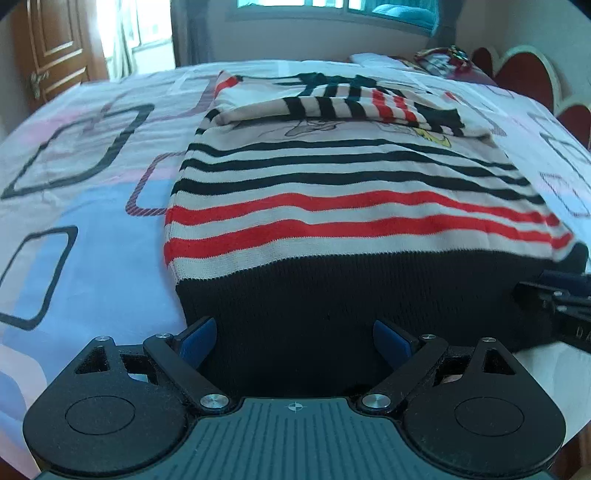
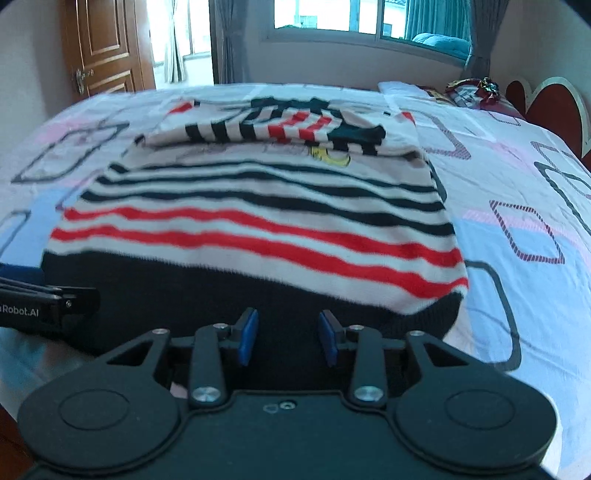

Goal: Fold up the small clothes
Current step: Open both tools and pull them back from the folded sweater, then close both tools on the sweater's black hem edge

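A small knitted sweater (image 1: 332, 192) lies flat on the bed, cream with black and red stripes and a wide black hem (image 1: 332, 295). Its striped sleeves (image 1: 351, 107) are folded across the chest. My left gripper (image 1: 295, 341) stands open and wide over the near left part of the hem, with its blue pads (image 1: 197, 341) clear of the fabric. Over the near right part of the hem (image 2: 258, 295), my right gripper (image 2: 289, 334) has its jaws narrower but apart, and black knit shows in the gap. Each gripper appears at the edge of the other's view: the right gripper (image 1: 554, 299) and the left gripper (image 2: 48, 299).
The bed sheet (image 1: 92, 221) is pale blue, pink and white with square outlines. A pile of colourful cloth (image 2: 469, 90) and a red headboard (image 2: 546, 99) are at the far right. A wooden door (image 2: 103, 48) and a window (image 2: 351, 18) stand beyond the bed.
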A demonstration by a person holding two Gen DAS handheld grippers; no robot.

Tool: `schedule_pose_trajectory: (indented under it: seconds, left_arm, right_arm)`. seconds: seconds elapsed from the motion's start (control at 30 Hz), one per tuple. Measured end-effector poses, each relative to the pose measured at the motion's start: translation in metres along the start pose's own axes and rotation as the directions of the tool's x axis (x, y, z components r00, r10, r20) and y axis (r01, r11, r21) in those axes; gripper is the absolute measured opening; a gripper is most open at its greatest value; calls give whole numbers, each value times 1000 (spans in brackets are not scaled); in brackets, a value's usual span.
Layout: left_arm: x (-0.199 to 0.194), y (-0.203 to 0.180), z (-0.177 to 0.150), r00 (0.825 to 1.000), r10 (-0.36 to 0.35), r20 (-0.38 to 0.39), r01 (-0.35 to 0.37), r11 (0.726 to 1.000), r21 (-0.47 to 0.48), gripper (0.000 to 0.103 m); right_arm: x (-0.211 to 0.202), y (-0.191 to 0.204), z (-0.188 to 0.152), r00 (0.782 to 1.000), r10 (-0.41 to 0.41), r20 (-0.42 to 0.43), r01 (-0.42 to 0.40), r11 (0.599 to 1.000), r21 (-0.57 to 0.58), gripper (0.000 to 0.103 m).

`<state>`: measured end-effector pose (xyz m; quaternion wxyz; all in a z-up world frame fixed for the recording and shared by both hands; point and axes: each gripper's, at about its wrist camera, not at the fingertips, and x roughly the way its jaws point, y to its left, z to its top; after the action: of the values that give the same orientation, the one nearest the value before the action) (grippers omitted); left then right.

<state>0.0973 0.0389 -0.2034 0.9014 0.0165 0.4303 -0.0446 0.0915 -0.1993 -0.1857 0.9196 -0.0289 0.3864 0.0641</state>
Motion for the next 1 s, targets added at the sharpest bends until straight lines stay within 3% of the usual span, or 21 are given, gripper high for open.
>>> schedule_pose_trajectory:
  seconds: [0.2,0.33,0.57,0.77,0.83,0.9,1.0]
  left_arm:
    - [-13,12,1,1000,-18,9,18,998,-66,91]
    - [-18,27,2,999,30,23,-28,993,-116,91]
    - [-4,47,-3,997,67,-37,-73,982,-176,91]
    - [-1,47,-6,999,22,-46,-31,980,-199,91]
    - [-1,46,-6,999,9,-45,-18,978,-209,91]
    - [-2,44,-6,999,-18,-40,8,973,-229,91]
    - [-2,40,-5,998,-55,-38,45,971,-233,91]
  right_arm:
    - [-6,-8,-8,1000,-27,-2,27,1000,2,41]
    - [-12,-15,-10,999,-44,5,44,999,21,41]
    - [-20,-30,-6,996,-80,31,78,995,58,43]
    - [-23,-41,-4,992,-121,38,118,990,82,46]
    - [-23,-45,-4,990,-137,36,134,987,93,56]
    - [-23,-49,-6,986,-164,31,160,982,100,60]
    - [-19,-59,-11,990,-141,-5,141,979,149,58]
